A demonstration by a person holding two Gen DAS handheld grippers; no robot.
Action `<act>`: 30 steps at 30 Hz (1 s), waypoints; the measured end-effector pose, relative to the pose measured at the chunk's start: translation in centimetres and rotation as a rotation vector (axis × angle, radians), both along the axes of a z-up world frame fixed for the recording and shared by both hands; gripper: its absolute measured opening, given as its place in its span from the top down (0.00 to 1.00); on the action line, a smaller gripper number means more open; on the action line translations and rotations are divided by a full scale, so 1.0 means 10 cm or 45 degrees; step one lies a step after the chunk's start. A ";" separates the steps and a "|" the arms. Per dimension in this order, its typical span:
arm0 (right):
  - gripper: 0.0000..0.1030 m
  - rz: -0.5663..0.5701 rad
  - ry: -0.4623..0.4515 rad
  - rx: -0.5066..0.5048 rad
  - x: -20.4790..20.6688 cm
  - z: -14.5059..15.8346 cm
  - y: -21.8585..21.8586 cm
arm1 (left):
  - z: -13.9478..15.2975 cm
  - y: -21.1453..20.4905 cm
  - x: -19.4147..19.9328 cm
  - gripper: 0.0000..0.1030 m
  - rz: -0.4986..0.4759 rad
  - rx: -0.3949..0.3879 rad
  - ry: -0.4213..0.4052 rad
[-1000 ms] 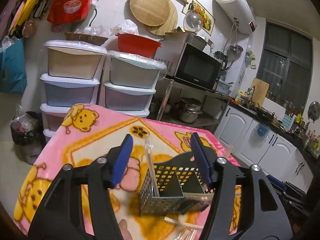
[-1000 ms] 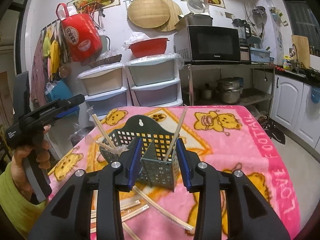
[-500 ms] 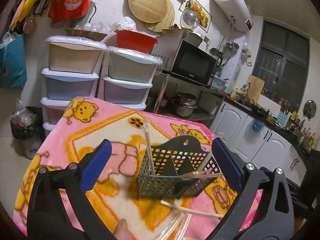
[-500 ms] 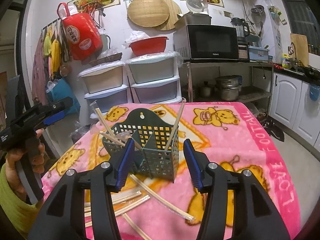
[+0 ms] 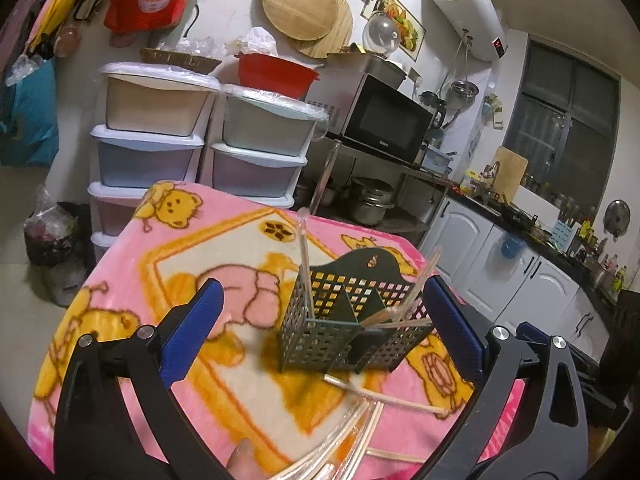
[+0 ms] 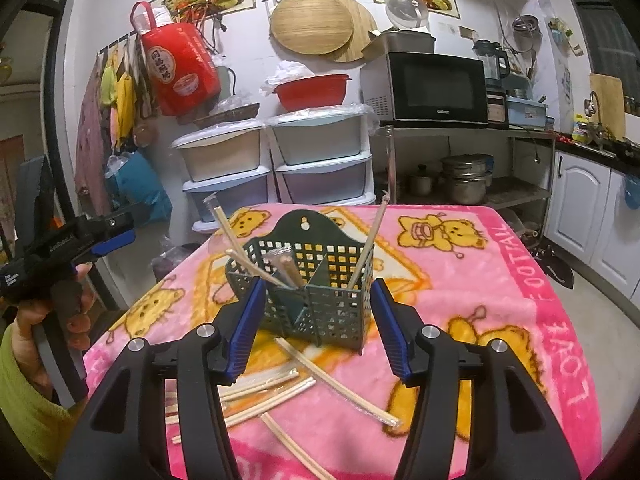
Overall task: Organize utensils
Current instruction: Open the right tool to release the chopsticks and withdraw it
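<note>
A dark green perforated utensil basket (image 6: 320,256) (image 5: 348,332) stands upright on the pink bear blanket (image 6: 460,280). Several wrapped chopsticks (image 6: 370,248) (image 5: 304,264) lean in its compartments. More chopsticks (image 6: 336,384) (image 5: 384,392) lie loose on the blanket in front of it. My right gripper (image 6: 319,286) is just before the basket, its jaws opening. The blue pads flank the basket's front corner without pressing on it. My left gripper (image 5: 320,292) stands wide open, facing the basket from its other side with nothing held. In the right wrist view the left gripper (image 6: 80,236) is at the left edge in a person's hand.
Stacked plastic drawers (image 6: 276,168) with a red bowl on top stand behind the table. A microwave (image 6: 436,88) sits on a metal rack with pots below. White cabinets (image 6: 592,208) run along the right. A black rubbish bag (image 5: 52,248) sits on the floor beyond the table's far corner.
The right jaws have spread off the basket they were pinching. The left jaws have gone from half open to wide open, and that gripper has drawn back from the basket.
</note>
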State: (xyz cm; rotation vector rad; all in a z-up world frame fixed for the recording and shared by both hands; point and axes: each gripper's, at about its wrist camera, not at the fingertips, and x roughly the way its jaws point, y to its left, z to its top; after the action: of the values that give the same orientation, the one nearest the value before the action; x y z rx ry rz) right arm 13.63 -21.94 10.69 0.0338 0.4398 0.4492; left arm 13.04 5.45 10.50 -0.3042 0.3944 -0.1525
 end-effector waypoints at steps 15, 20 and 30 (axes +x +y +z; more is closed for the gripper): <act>0.48 0.057 0.056 -0.043 -0.15 -0.18 0.12 | -0.28 0.12 -0.26 0.10 0.007 0.017 0.092; 0.48 0.079 0.082 -0.063 -0.18 -0.26 0.17 | -0.43 0.16 -0.33 0.10 0.004 0.010 0.134; 0.48 0.127 0.143 -0.115 -0.24 -0.46 0.29 | -0.64 0.24 -0.46 0.10 -0.004 0.033 0.198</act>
State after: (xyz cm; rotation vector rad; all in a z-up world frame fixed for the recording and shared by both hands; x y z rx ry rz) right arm 11.23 -19.05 6.04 -0.0507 0.5738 0.5271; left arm 8.41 7.87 4.09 -0.2910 0.5506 -0.1267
